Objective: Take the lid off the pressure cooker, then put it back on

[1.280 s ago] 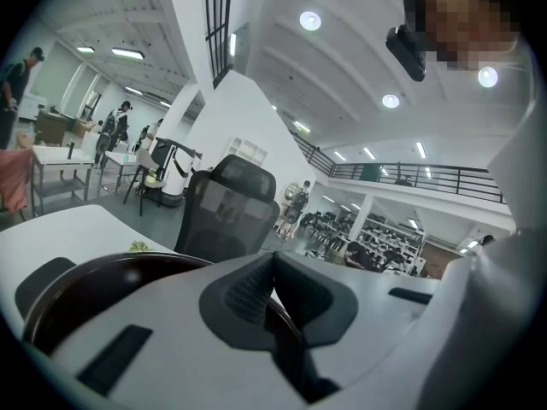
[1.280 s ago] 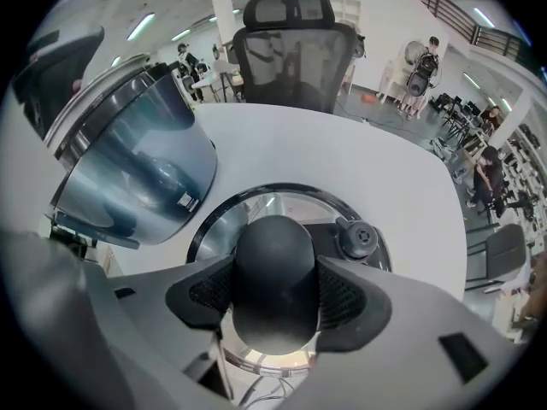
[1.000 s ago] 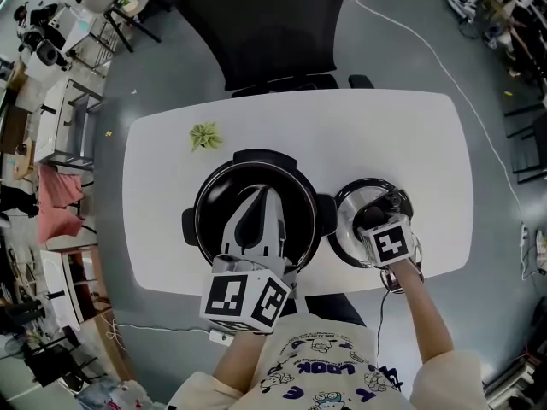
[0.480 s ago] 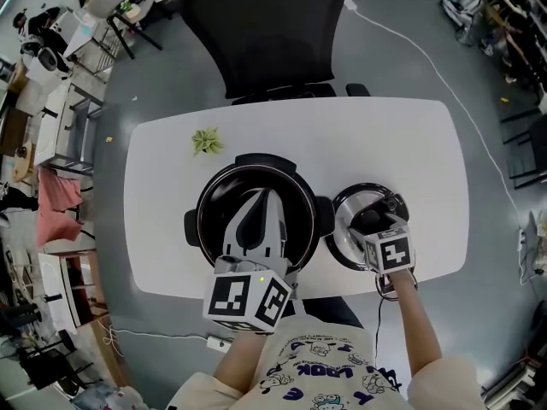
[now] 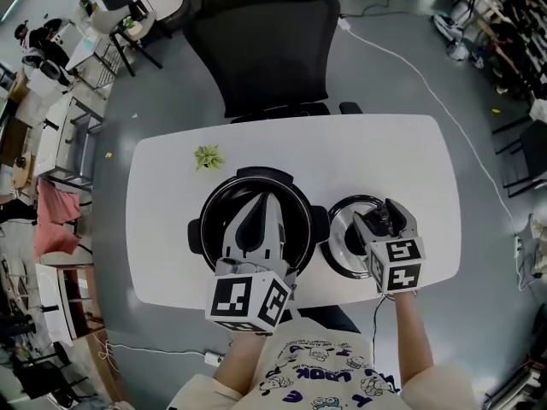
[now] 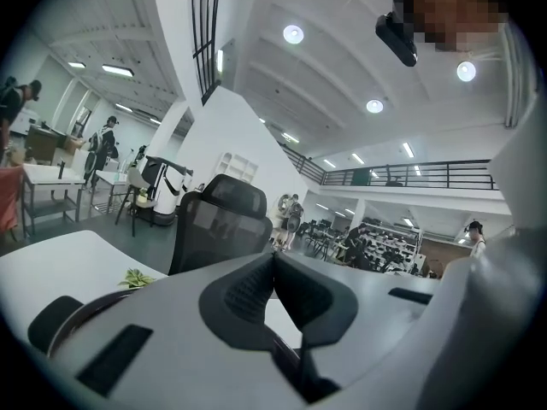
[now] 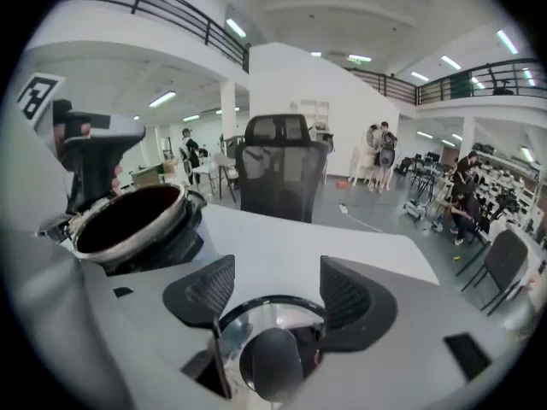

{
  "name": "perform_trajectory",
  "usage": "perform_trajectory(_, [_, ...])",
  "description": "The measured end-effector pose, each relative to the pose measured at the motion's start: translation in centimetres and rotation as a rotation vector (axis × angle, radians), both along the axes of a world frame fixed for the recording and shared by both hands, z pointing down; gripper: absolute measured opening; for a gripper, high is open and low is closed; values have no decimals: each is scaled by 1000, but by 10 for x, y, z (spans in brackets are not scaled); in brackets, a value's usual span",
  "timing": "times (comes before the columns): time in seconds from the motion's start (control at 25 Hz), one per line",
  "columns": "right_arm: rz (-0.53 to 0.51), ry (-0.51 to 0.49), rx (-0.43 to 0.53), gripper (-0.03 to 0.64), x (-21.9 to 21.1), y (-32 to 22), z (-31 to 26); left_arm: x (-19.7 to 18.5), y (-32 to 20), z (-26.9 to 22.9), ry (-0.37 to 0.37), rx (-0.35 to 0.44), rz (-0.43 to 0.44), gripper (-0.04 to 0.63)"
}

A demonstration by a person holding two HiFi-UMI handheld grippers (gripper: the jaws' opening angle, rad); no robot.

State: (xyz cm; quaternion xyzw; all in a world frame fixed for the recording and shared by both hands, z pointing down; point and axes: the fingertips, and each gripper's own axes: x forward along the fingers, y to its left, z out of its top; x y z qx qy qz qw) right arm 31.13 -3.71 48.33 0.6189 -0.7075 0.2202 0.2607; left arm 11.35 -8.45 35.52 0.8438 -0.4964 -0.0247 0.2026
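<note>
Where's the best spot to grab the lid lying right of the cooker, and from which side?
Take the black knob at the centre of the lid. The lid lies flat on the table with the knob standing up, so come from above, jaws either side of it; the low rim looks hard to pinch.

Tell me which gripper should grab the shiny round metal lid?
Probably the right gripper: it hangs over the metal lid, jaws closing above its knob, ungripped. The left gripper is shut over the black cooker pot.

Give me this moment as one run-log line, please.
cooker: open, on table | lid: on table, right of cooker | left tool: shut, over cooker | right tool: above lid, jaws closing, nothing between
</note>
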Motion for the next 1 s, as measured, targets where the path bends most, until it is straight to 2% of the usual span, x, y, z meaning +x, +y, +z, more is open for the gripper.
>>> perform_trajectory(0.16, [46, -3, 202, 267, -1, -11, -61, 0, -1, -15, -10, 42, 2, 14])
perform_trajectory(0.28, [83, -2, 294, 245, -2, -12, -93, -1, 0, -27, -26, 79, -1, 14])
perform_trajectory(0.52, [121, -21, 422, 196, -5, -10, -145, -6, -1, -62, -45, 175, -6, 14])
perform_trajectory(0.68, [159, -38, 510, 129, -5, -4, -175, -9, 1, -82, -57, 230, -11, 14])
perform_trajectory(1.0, [196, -21, 625, 52, -9, 8, -213, -10, 9, -103, -73, 291, -2, 14])
